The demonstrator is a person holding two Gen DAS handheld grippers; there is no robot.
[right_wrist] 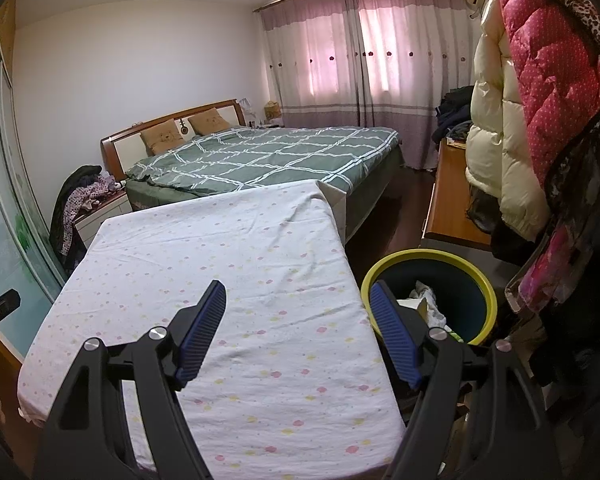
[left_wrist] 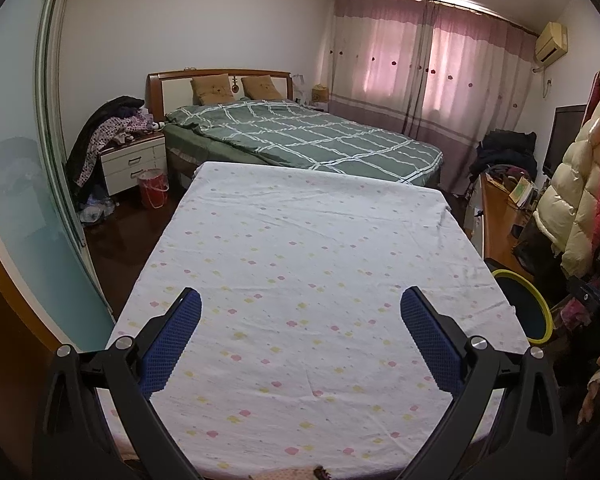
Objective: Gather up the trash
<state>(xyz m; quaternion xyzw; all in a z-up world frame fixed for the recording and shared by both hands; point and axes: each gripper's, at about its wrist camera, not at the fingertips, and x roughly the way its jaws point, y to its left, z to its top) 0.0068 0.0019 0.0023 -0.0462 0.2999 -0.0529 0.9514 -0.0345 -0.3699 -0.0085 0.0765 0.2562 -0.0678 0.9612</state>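
I am holding my left tool (left_wrist: 300, 308) with its blue pads spread wide and nothing between them, above the desk (left_wrist: 300, 240) covered in a flower-dotted white sheet. My right tool (right_wrist: 298, 304) is also gaping empty, over the desk's right edge. Just beside that edge the yellow-rimmed trash bin (right_wrist: 476, 276) is standing on the floor; my right pad is hiding part of its rim, and inside it crumpled white trash (right_wrist: 426, 294) is showing, its exact kind hard to make out. In the left view the bin is cut off by the desk's corner. At the desk's near edge a small dark scrap (left_wrist: 321, 471) is peeking in, too cropped to identify. Beyond the desk the green checked bed (left_wrist: 300, 136) is lying made.
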